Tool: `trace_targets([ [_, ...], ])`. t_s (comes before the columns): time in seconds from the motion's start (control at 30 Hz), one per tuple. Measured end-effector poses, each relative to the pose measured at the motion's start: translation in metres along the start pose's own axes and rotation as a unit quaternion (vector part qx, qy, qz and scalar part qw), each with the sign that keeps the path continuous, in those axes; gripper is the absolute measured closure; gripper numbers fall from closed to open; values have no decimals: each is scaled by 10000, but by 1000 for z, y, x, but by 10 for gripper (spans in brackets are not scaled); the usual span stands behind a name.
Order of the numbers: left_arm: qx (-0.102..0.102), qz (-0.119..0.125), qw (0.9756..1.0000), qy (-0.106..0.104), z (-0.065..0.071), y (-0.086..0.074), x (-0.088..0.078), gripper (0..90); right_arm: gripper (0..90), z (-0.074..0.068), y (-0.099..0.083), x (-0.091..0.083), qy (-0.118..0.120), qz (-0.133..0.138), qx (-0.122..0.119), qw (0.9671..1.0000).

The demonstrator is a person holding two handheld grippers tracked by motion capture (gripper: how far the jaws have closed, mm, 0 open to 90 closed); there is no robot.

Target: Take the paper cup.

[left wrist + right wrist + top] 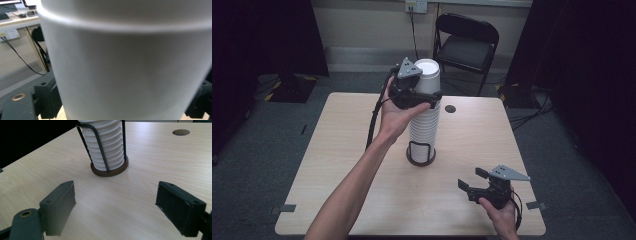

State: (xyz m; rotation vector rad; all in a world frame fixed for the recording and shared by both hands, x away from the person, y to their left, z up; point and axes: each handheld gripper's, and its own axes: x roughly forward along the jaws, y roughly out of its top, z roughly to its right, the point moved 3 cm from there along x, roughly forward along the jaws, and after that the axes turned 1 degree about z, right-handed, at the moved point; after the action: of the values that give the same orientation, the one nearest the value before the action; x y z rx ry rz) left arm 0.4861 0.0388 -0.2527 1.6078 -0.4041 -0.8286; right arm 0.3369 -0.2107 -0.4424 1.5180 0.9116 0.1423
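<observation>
A tall stack of white paper cups (424,125) stands upside down in a black wire holder with a brown round base (420,156) at the middle of the table. My left gripper (427,93) is shut on the top cup (428,75), which sits slightly tilted on the stack. In the left gripper view the cup's white wall (125,62) sits between the black fingers (47,100). My right gripper (472,179) is open near the front right of the table, holding nothing. The right gripper view has its jaws (116,207) wide apart, facing the holder base (110,171).
The light wooden table (482,135) has a round cable hole (450,108) behind the stack. A black folding chair (467,40) stands beyond the far edge. Dark curtains hang on both sides. The left gripper's cable (373,125) trails along the forearm.
</observation>
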Motion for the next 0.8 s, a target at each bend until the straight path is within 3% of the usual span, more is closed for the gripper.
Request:
trace_targets([
  [0.37, -46, -59, 10000, 18, 1, 2, 1, 134, 174, 0, -1, 1, -38, -78, 36, 10000],
  [0.5, -55, 85, 9999, 88, 1, 5, -2, 135, 174, 0, -1, 1, -46, -79, 30, 10000],
  [0.8, -81, 164, 9998, 48, 0, 13, -7, 140, 174, 0, -1, 1, -36, -82, 20, 10000],
])
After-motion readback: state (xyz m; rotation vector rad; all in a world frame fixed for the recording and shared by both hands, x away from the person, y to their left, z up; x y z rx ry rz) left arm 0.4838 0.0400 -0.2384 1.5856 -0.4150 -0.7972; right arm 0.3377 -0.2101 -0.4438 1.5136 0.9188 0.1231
